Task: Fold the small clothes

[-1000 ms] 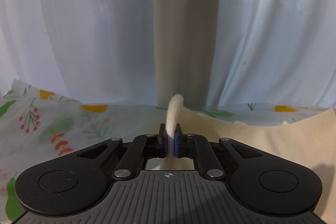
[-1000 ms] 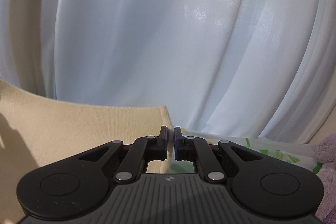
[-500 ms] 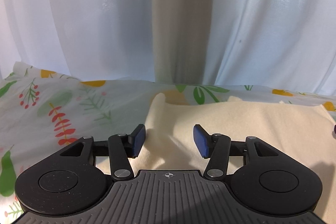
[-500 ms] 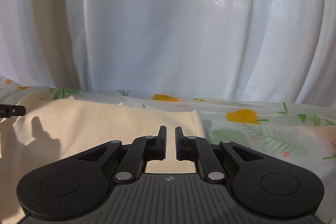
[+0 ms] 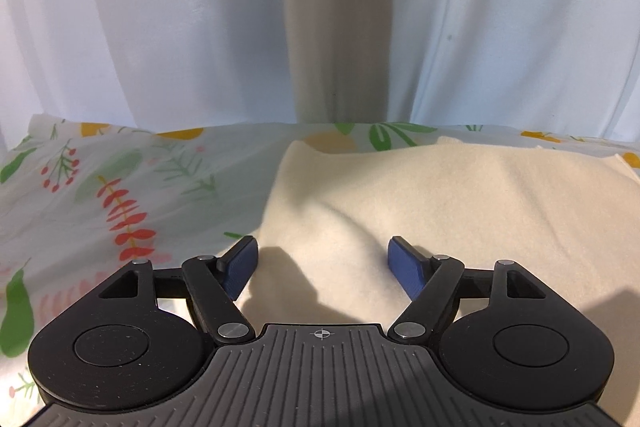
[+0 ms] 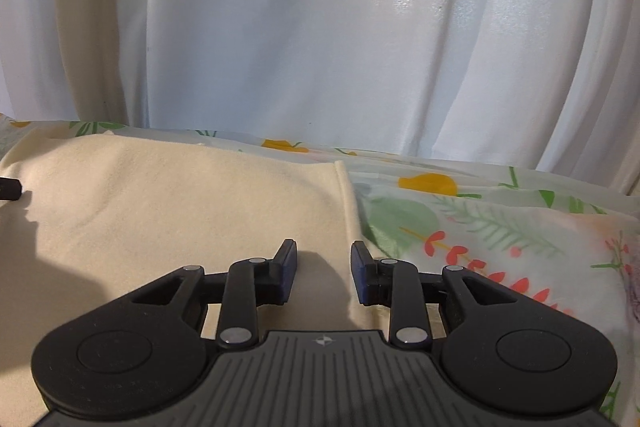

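The left gripper (image 5: pixel 323 269) has its jaws spread wide with nothing between them, its blue pads (image 5: pixel 405 269) hovering over the left end of a cream cloth (image 5: pixel 440 203). The right gripper (image 6: pixel 324 275) has its jaws parted more narrowly, also holding nothing, above the cloth's right end (image 6: pixel 192 203). Only the left wrist view shows the cloth's left edge, running away from the camera toward a rounded far corner; only the right wrist view shows the right edge, a straight hemmed fold line running the same way. Between them the cloth lies with its long axis running left to right across the floral sheet (image 5: pixel 120 195), its surface mostly flat with a soft ridge near the left jaws. The sheet carries red sprigs, green leaves and yellow fruit, and shows bare on the outer side of each gripper. Behind it hang pale curtains (image 6: pixel 320 27). A small dark part (image 6: pixel 10 189) pokes in at the left border of the right wrist view, cut off and hard to identify. The cloth's near edge is hidden under both gripper bodies, so whether it is layered cannot be told.
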Demonstrator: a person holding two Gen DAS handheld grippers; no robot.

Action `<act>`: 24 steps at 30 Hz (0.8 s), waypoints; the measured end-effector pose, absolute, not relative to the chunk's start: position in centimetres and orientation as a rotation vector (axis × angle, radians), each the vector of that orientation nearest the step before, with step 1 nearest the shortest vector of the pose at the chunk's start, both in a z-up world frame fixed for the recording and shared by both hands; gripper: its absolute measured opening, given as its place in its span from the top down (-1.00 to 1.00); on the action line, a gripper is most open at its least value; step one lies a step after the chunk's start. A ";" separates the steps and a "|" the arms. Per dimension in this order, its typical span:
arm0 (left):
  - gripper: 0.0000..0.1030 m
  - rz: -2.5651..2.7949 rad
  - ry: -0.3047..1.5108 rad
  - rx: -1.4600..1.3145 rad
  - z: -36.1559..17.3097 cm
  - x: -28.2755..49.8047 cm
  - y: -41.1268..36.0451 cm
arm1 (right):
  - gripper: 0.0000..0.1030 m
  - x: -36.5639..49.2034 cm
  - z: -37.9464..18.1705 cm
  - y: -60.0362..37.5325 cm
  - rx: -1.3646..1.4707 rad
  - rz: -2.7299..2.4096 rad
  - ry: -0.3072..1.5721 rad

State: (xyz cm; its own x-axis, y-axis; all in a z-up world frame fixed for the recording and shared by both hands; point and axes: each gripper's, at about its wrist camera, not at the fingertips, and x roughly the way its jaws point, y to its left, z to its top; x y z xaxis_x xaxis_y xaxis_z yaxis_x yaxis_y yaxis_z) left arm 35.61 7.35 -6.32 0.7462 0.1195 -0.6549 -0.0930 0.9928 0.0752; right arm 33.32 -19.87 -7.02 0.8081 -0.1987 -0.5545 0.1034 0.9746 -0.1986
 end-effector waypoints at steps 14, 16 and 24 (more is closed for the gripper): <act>-0.54 0.025 0.826 -0.289 -4.7 26.2 15.9 | 0.33 22.0 -4.1 -17.7 0.072 0.094 0.654; -0.39 -0.016 0.858 -0.314 -5.2 25.9 15.5 | 0.41 21.6 -4.6 -16.6 0.075 0.123 0.679; 0.33 -0.025 0.899 -0.367 -6.0 25.8 14.6 | 0.70 20.6 -5.4 -15.7 0.100 0.110 0.700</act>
